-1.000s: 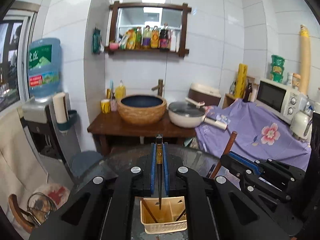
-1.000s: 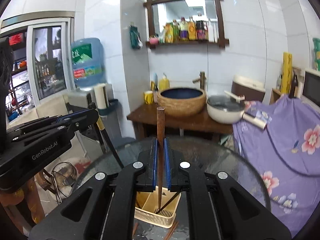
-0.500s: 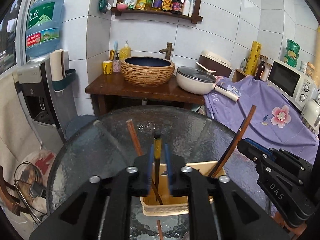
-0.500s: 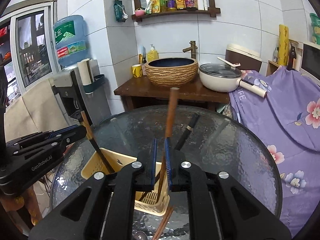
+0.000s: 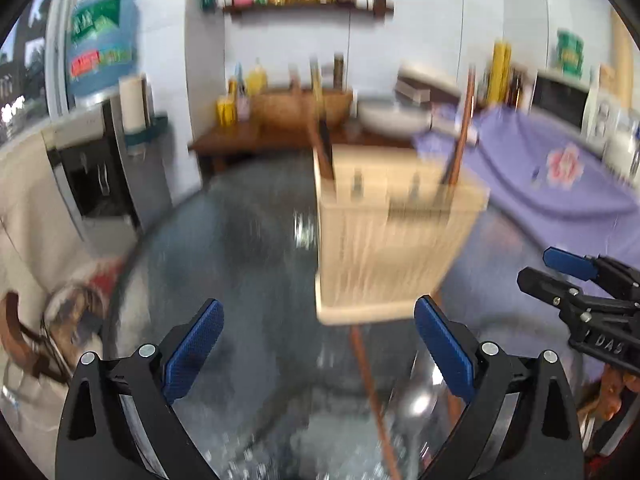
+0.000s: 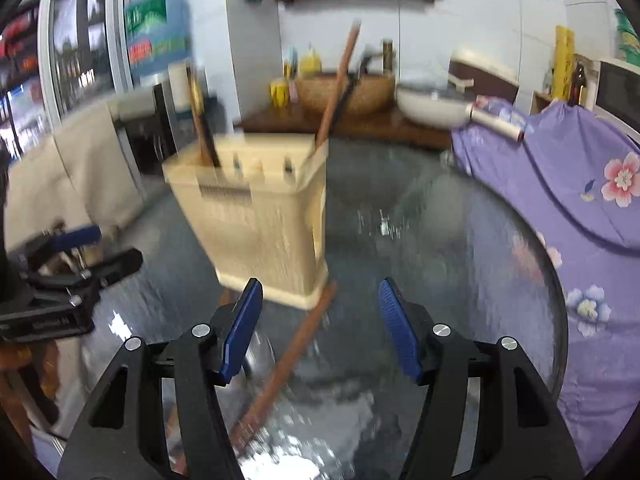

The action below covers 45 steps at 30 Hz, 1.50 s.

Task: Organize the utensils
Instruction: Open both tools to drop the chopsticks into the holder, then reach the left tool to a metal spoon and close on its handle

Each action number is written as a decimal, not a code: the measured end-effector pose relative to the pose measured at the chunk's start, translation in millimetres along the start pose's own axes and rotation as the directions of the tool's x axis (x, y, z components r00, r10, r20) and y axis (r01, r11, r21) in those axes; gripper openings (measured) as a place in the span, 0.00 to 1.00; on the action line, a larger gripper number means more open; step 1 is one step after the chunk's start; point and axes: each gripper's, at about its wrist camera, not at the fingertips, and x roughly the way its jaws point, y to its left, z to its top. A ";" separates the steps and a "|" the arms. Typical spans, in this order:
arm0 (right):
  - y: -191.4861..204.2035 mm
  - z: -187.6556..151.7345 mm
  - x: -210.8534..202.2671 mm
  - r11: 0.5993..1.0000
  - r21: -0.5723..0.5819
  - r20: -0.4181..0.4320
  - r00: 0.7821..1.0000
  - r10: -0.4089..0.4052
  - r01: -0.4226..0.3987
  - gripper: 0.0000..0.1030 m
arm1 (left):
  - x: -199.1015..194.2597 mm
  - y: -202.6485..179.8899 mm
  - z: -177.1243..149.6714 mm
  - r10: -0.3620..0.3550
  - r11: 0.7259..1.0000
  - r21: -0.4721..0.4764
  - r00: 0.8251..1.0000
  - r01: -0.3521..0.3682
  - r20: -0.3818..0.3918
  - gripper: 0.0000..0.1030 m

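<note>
both views are smearing with motion blur, so fine detail is staying uncertain.

my left gripper [image 5: 318, 320] is opening, its blue pads standing wide apart with nothing pressed between them. my right gripper [image 6: 320, 320] is opening too, pads apart; a long reddish-brown wooden chopstick [image 6: 290, 360] is lying flat on the glass and running up between the fingers, untouched by either pad.

the cream slatted plastic utensil holder [image 5: 390, 240] is standing upright on the round textured glass table [image 5: 248, 264], just ahead of both grippers. a dark-handled utensil [image 5: 325, 148] is leaning in its left end and a reddish-brown stick [image 5: 460, 136] is poking out of its right end. in the left view another wooden chopstick [image 5: 370, 392] is lying on the glass in front of the holder, beside something shiny i cannot identify.

open room: bare glass is showing to the left of the holder in the left view and to its right in the right view. the table rim [image 6: 558, 320] is curving close to a purple floral cloth [image 6: 592, 208]. the other gripper is sitting near the right edge of the left view.

behind the table, a wooden counter [image 6: 360, 124] is carrying a woven basin and a white pan; a blue water bottle [image 5: 100, 40] is standing at the left against white tile.
</note>
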 end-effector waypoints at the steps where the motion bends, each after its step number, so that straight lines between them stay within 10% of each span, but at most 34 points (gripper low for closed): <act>1: 1.9 -11.5 9.0 1.000 -0.002 -0.032 0.999 -0.007 0.007 0.59 | 9.0 0.0 -11.3 -0.010 1.000 -0.006 0.999 0.010 -0.044 0.87; 7: 6.5 -56.5 45.2 0.999 0.007 -0.166 0.986 -0.033 0.034 0.59 | 44.8 4.6 -52.2 -0.065 0.997 -0.063 0.978 0.053 -0.201 0.49; 45: -0.2 -64.5 60.0 0.996 0.028 -0.207 0.976 -0.072 0.080 0.47 | 75.6 -9.7 -48.1 -0.156 0.983 -0.132 0.960 0.127 -0.232 0.38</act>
